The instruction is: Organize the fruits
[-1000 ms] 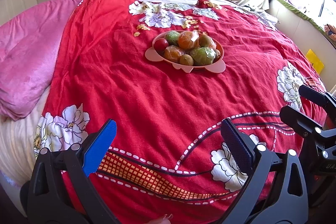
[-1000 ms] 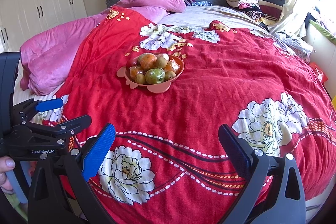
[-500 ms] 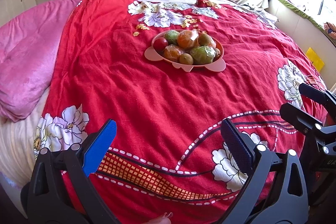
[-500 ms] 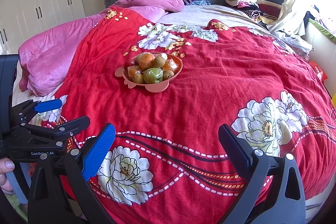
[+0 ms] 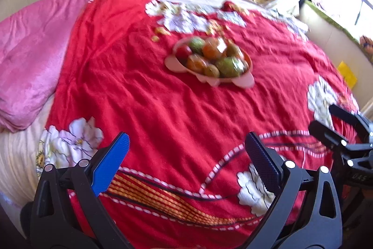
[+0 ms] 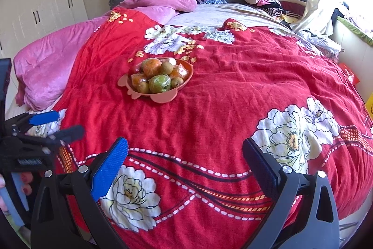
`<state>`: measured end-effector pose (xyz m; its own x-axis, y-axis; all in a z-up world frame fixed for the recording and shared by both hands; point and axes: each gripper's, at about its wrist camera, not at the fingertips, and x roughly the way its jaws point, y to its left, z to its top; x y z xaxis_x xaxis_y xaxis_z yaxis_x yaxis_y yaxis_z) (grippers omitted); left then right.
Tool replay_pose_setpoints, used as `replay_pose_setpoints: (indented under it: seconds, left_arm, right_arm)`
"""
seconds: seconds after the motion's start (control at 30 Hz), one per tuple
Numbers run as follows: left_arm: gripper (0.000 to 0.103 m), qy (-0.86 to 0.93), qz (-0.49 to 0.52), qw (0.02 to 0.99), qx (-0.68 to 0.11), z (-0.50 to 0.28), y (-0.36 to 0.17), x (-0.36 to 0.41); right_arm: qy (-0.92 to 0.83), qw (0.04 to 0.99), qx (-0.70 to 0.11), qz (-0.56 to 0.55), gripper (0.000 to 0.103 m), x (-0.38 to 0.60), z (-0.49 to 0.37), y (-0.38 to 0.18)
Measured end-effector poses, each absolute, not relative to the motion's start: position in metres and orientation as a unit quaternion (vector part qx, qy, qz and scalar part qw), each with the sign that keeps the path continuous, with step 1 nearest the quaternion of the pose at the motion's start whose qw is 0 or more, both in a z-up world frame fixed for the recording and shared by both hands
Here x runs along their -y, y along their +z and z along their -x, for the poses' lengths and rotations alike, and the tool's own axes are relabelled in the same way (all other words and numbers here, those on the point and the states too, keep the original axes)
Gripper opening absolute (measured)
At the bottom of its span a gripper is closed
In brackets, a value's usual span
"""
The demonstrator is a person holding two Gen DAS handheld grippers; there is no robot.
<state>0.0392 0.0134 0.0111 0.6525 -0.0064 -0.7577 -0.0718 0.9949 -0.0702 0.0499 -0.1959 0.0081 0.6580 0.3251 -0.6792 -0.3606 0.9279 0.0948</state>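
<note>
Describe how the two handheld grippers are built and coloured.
The left gripper and the right gripper look alike: black plastic frames with triangular cut-outs and silver bolt heads at the joints. Each has two flat, ribbed pads, one bright blue and one dark navy. Small white lettering sits on the side of each body, too blurred to read. No cables or sleeves show.

Motion blur is smearing the fruits (image 5: 211,57) in the left wrist view. The red fruit (image 6: 133,68) is hiding behind others on the pink plate (image 6: 163,97).
</note>
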Motion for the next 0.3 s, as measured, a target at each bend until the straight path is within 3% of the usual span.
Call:
replay_pose_setpoints:
  seconds: [0.3]
  left_arm:
    - [0.093, 0.171, 0.074, 0.890, -0.416, -0.111, 0.000, -0.140]
  right_arm:
    - [0.106, 0.932, -0.346, 0.017, 0.098, 0.249, -0.112, 0.024]
